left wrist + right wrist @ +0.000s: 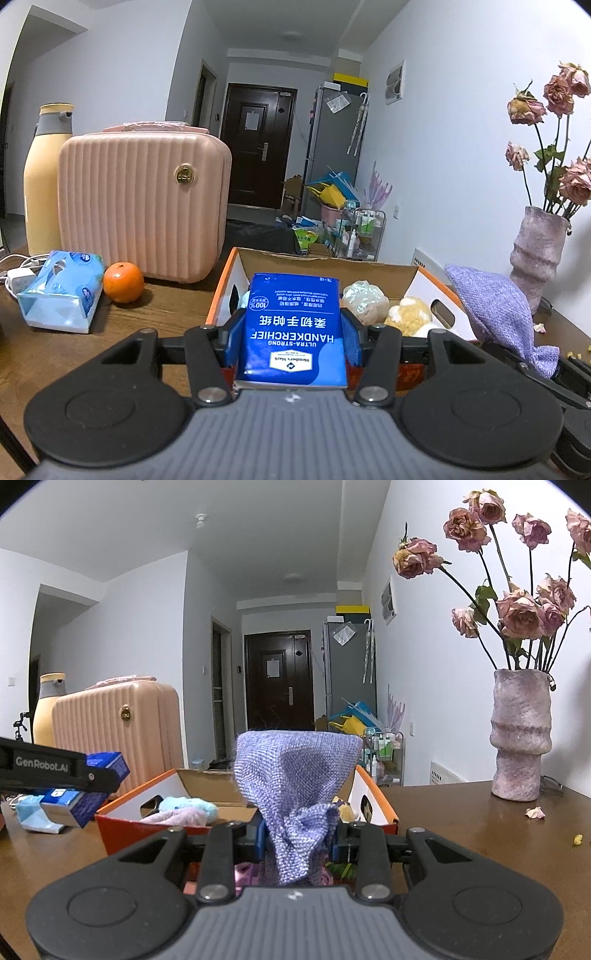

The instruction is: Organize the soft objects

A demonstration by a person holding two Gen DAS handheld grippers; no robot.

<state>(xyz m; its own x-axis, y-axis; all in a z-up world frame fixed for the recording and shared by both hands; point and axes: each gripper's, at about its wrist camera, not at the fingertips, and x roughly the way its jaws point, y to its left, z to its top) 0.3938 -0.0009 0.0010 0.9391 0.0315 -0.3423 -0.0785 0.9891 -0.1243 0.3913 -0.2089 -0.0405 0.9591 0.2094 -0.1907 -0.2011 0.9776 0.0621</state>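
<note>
My left gripper (293, 332) is shut on a blue handkerchief pack (293, 325), held at the near edge of an open orange-and-white cardboard box (240, 269). Inside the box lie a cream puff (364, 299) and a tan plush toy (410, 314). My right gripper (297, 840) is shut on a purple knitted cloth (295, 775), which stands up above the same box (373, 794). Pale blue and lilac soft items (184, 810) lie in the box's left part. The left gripper (92, 775) with its blue pack shows at the left of the right wrist view.
On the brown table stand a pink ribbed case (144, 206), a yellow bottle (42, 181), an orange (123, 282) and a light blue tissue pack (61, 291). A pink vase of dried roses (521, 734) stands at the right, with fallen petals (535, 812) beside it.
</note>
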